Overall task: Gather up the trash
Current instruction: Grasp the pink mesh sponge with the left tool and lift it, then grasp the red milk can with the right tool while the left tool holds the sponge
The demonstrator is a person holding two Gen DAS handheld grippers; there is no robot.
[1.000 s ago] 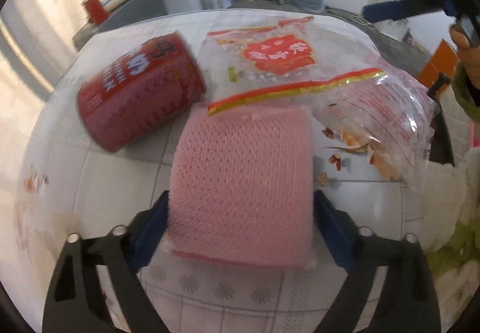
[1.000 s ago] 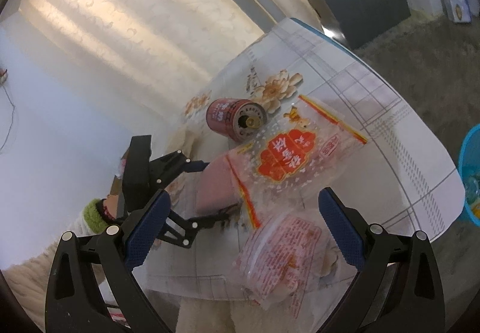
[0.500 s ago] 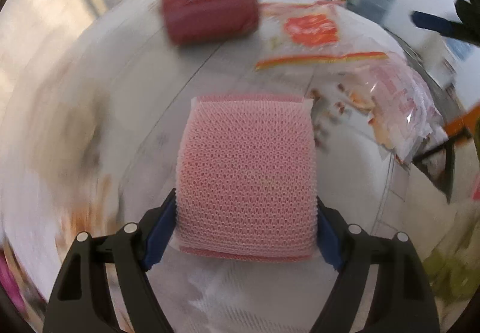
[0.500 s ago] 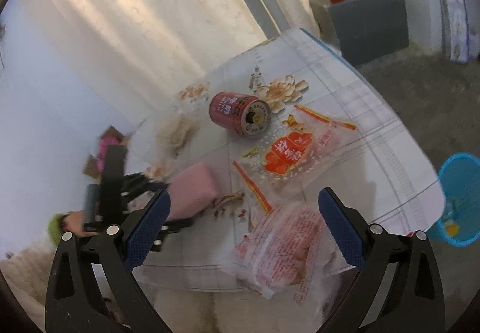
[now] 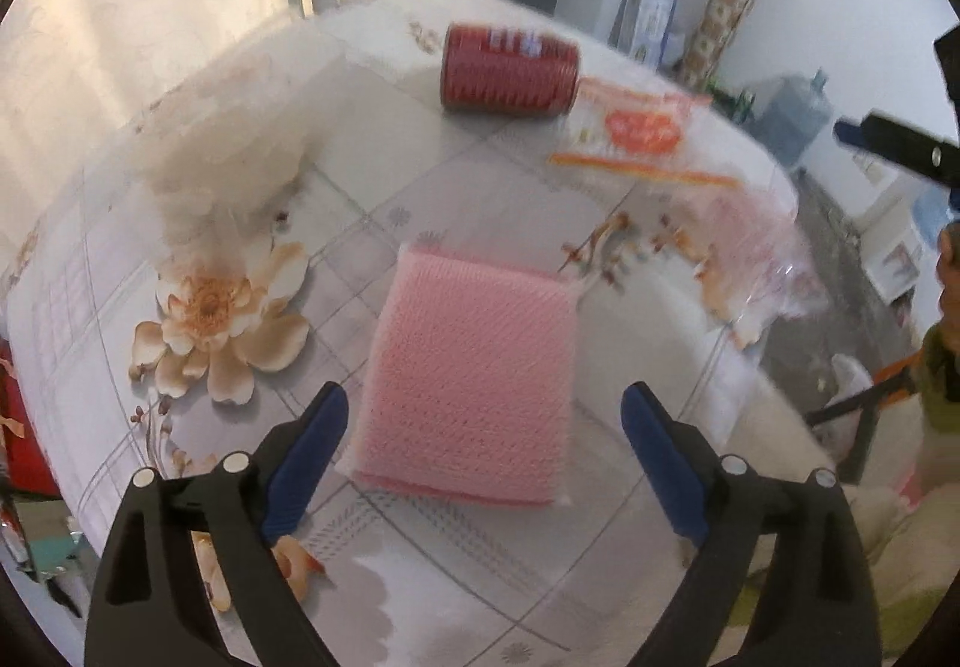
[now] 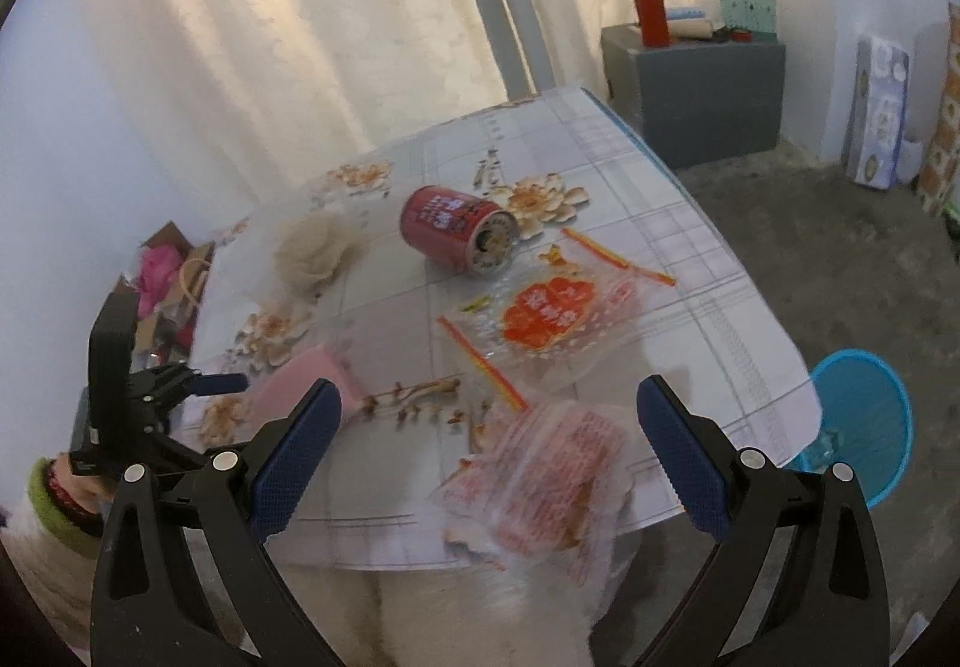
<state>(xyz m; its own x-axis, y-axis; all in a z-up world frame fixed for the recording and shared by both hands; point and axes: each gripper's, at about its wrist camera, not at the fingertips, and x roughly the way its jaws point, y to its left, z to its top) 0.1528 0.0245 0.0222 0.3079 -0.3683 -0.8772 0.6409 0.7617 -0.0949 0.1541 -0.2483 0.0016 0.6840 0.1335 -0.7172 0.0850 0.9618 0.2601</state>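
Observation:
A pink knitted pad lies flat on the flowered tablecloth between the jaws of my left gripper. Those jaws are opening and both blue pads stand clear of the pad's sides. Further off lie a red can on its side, a clear bag with a red label and a crumpled clear bag. My right gripper is open and empty, hovering over the crumpled bag at the near table edge. The right wrist view also holds the can, the labelled bag and the pink pad.
A crumpled tissue lies left of the can. A blue bin stands on the floor beyond the table's right corner. A grey cabinet is at the back, and an open box sits on the floor at left.
My left gripper carried the pink pad away from the bags toward the flower print, then spread its jaws off it. The right gripper drew back and up, so more of the table shows.

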